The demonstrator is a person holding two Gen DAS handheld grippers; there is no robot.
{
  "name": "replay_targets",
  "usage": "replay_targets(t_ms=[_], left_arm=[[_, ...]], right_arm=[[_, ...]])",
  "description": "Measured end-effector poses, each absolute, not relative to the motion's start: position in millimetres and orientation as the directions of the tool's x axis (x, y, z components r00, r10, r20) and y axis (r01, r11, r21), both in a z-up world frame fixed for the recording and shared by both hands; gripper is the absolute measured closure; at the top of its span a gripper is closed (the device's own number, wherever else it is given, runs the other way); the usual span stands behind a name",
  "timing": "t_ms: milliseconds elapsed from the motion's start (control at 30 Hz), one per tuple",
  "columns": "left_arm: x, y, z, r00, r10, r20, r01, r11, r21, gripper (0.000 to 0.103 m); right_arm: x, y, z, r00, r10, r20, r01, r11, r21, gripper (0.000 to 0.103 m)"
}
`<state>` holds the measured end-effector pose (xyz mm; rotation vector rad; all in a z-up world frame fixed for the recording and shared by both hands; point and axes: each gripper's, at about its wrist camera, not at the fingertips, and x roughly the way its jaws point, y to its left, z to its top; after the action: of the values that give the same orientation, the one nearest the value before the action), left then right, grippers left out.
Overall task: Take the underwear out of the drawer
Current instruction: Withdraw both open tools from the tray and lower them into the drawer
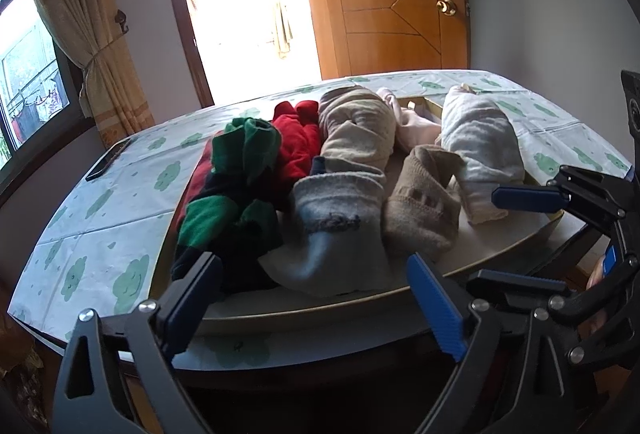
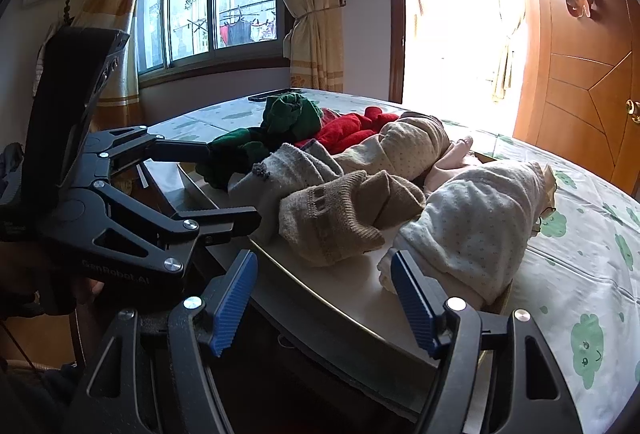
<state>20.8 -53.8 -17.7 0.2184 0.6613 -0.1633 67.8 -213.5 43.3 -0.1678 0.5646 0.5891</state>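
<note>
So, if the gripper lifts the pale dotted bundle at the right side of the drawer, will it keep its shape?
Probably not. The pale dotted bundle is soft rolled cloth, so it would likely sag and partly unroll. It looks light. The open right gripper may catch only one layer.

A shallow pale drawer (image 1: 400, 290) lies on the patterned tablecloth, heaped with rolled underwear: green-and-black (image 1: 236, 194), red (image 1: 296, 142), beige (image 1: 360, 130), grey (image 1: 340, 226), tan knit (image 1: 424, 202), pink (image 1: 416, 126) and whitish dotted bundles (image 1: 480, 146).

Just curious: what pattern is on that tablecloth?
Green smiling clouds on the white tablecloth, clearest from the right wrist.
</note>
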Motion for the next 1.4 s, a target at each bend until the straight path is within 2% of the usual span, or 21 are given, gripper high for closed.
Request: replay_targets(t_ms=[100, 833, 1400], left_arm=[[17, -55, -20, 0.778, -0.085, -0.623, 0.228, 0.961, 0.154, 0.004], [-4, -51, -23, 0.792, -0.074, -0.606, 0.231, 0.955, 0.185, 0.004], [-32, -42, -32, 0.792, -0.099, -0.602, 0.243, 0.957, 0.162, 0.004]], right_arm=[[63, -213, 45, 0.687, 0.482, -0.544, -0.571, 0.821, 0.006, 0.031], [37, -217, 46, 0.687, 0.489, -0.537, -0.582, 0.813, -0.003, 0.03], [-4, -213, 41, 0.672, 0.522, -0.525, -0.607, 0.794, 0.013, 0.026]])
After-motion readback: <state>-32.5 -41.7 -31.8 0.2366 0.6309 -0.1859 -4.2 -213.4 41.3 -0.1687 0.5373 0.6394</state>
